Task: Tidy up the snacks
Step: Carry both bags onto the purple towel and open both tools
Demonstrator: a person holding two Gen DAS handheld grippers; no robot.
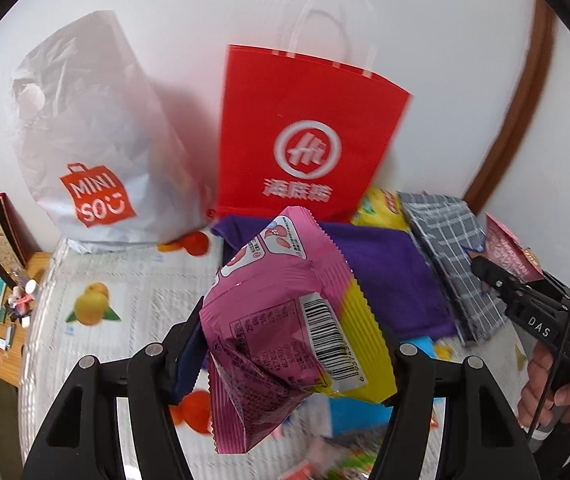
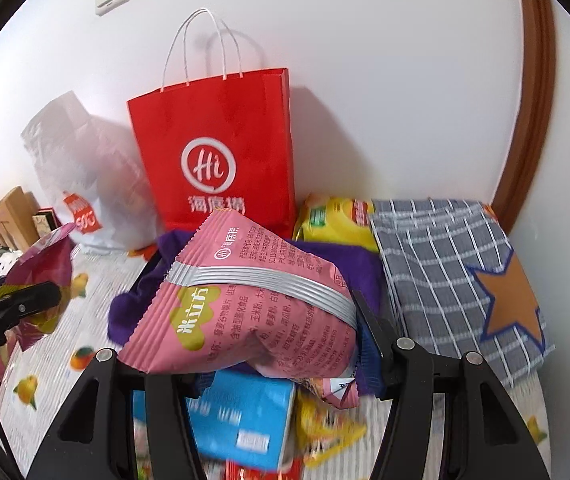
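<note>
My left gripper (image 1: pixel 285 344) is shut on a magenta and yellow snack packet (image 1: pixel 281 320), held above the fruit-print tablecloth (image 1: pixel 97 280); it also shows at the left of the right wrist view (image 2: pixel 45 276). My right gripper (image 2: pixel 245 344) is shut on a pink snack packet with a silver band (image 2: pixel 253 312); that packet shows at the right edge of the left wrist view (image 1: pixel 513 252). A red paper bag (image 2: pixel 217 152) stands upright against the wall behind both packets, its top open. A white Miniso bag (image 1: pixel 97 152) stands to its left.
A purple cloth (image 2: pixel 325 260), a grey checked cloth bag with an orange star (image 2: pixel 457 280) and a yellow packet (image 2: pixel 337 220) lie before the wall. A blue box (image 2: pixel 241 416) and loose snacks (image 2: pixel 325 428) lie below my right gripper. A wooden shelf with small items (image 1: pixel 1 300) is at the left.
</note>
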